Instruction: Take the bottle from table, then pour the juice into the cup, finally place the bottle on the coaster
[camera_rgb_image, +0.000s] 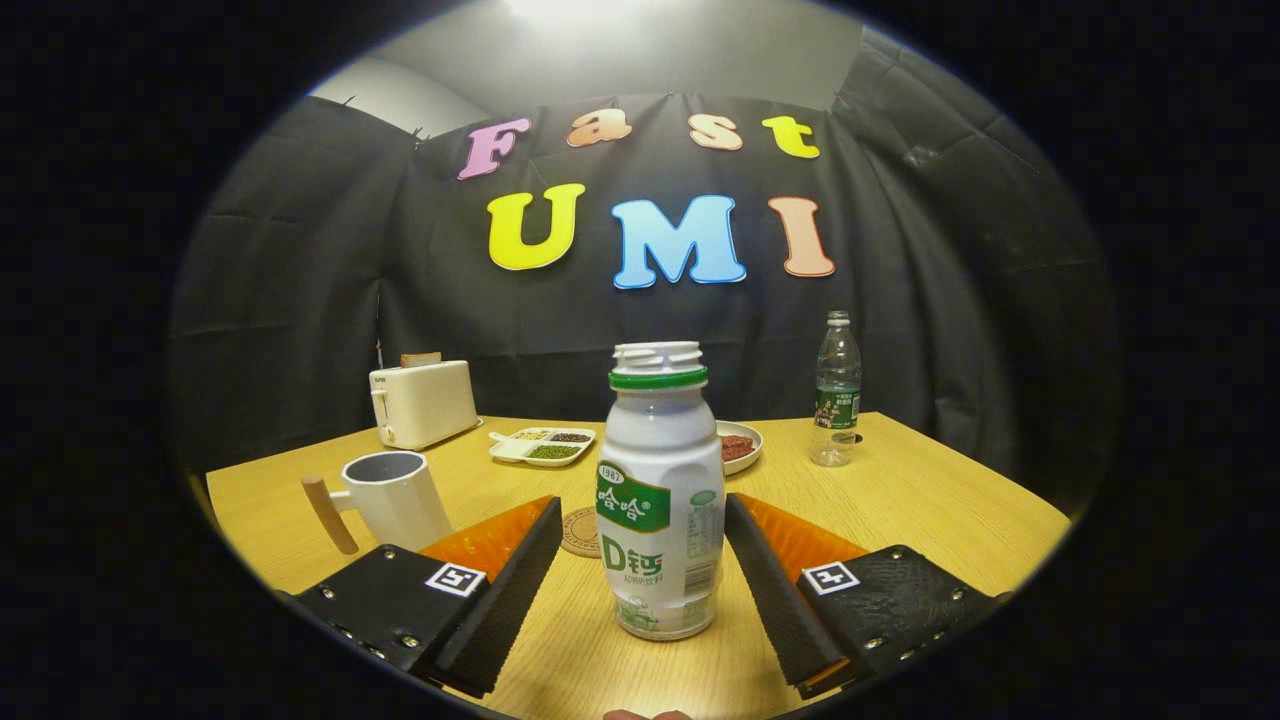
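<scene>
A white plastic bottle (660, 500) with a green neck ring and no cap stands upright on the wooden table (930, 500). It is between my two fingers, with a gap on each side. My gripper (642, 530) is open. A white cup (390, 498) with a wooden handle stands left of the left finger. A round cork coaster (581, 532) lies just behind the left finger, left of the bottle and partly hidden by both.
A cream toaster (423, 402) stands at the back left. A white divided dish (543, 446) of beans and a bowl (741, 446) of red food lie behind the bottle. A clear water bottle (836, 390) stands at the back right.
</scene>
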